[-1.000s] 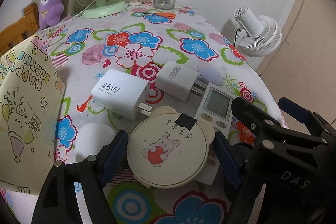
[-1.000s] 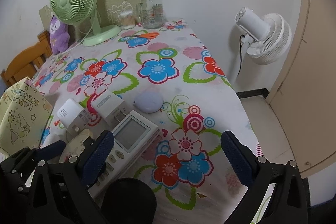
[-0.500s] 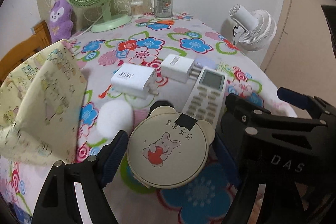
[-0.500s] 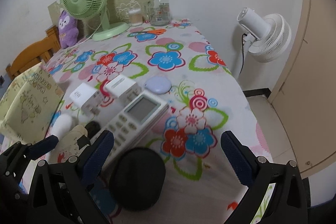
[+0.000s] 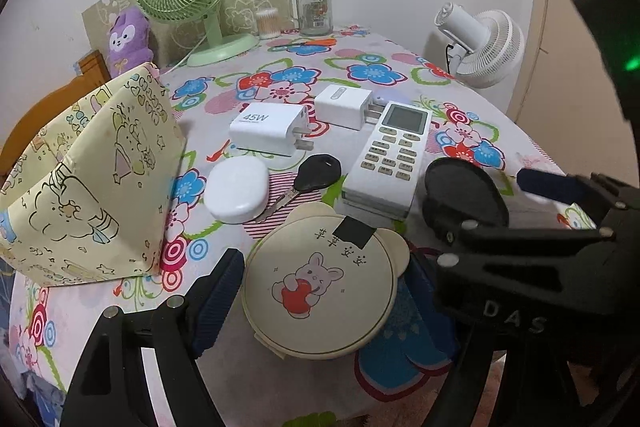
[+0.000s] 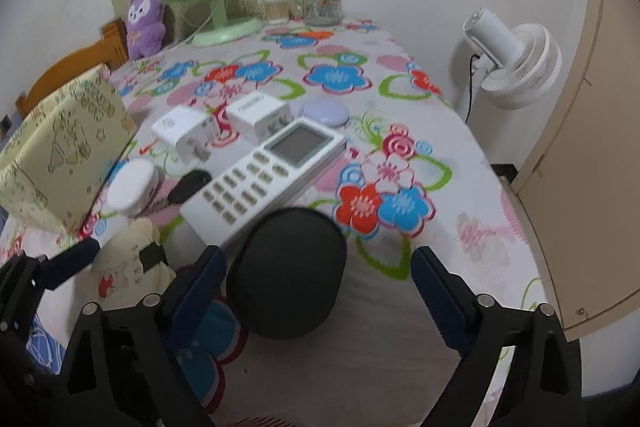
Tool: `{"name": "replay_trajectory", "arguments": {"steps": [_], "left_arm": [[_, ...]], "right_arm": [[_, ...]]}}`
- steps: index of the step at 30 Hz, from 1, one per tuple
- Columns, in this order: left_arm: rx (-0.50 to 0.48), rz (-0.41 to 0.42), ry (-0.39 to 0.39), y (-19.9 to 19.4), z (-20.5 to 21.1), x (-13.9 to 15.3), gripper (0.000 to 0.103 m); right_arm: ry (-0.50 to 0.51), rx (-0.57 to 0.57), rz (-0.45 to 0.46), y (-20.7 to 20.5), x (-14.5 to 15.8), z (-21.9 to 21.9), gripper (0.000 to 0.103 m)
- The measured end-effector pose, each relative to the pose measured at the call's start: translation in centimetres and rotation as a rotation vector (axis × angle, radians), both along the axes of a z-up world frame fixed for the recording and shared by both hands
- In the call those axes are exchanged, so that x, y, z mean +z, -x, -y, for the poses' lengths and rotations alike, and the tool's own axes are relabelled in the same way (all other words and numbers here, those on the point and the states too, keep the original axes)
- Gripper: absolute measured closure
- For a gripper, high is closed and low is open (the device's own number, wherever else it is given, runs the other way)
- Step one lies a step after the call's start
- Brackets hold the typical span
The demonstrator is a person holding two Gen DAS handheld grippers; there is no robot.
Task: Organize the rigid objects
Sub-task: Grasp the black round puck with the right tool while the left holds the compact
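The left claw (image 5: 320,291) is clenched on a round cream mirror case (image 5: 320,291) with bear ears and a rabbit print, held face up at the bottom centre of the left view, above the flowered tabletop (image 5: 360,67); its ears point toward the upper right of the frame, and being round it has no real long axis. The open yellow paper bag (image 5: 92,179) stands at the left of that frame, just beside and up-left of the held case, so the left claw is plainly the nearer one to it; any drop there would, I judge, mean swinging the case leftward over the bag's rim. The right claw (image 6: 316,283) is released, fingers wide apart, with a black round pouch (image 6: 286,271) lying between them on the cloth. The white remote (image 5: 388,159) runs lengthwise from lower centre toward the upper right, screen end farthest away; the black key (image 5: 308,179), white oval case (image 5: 236,189) and two chargers (image 5: 272,133) lie beyond.
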State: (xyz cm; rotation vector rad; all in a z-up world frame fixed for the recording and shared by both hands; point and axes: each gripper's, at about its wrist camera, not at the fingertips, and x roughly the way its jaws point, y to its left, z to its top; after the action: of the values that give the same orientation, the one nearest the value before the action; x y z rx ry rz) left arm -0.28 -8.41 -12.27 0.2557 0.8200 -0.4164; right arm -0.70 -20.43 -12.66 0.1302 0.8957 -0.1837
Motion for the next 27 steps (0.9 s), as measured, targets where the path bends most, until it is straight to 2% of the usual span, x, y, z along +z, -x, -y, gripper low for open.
{"name": "replay_trajectory", "arguments": {"steps": [4,5,7,8,12,27], "left_arm": [[-0.001,-0.012,-0.007,-0.1,0.2,-0.5,0.020],[0.000,-0.016,-0.008,-0.2,0.2,-0.6,0.020],[-0.002,-0.019,-0.008,-0.2,0.3,-0.7,0.020],[-0.002,-0.020,-0.009,-0.3,0.3,-0.7,0.020],[-0.001,-0.010,-0.005,-0.5,0.4,-0.4,0.020],[0.012,0.036,0.022,-2.1,0.3,3.2,0.020]], "right_arm": [[-0.031,0.000,-0.019,-0.1,-0.7,-0.1,0.022],[-0.012,-0.002,-0.014,-0.1,-0.7,-0.3,0.024],[0.006,0.002,-0.010,-0.2,-0.6,-0.7,0.032],[0.019,0.003,-0.006,-0.3,-0.6,-0.8,0.040],[0.022,-0.003,0.010,-0.4,-0.3,-0.7,0.041],[0.055,-0.004,0.093,-1.1,4.0,-1.0,0.041]]}}
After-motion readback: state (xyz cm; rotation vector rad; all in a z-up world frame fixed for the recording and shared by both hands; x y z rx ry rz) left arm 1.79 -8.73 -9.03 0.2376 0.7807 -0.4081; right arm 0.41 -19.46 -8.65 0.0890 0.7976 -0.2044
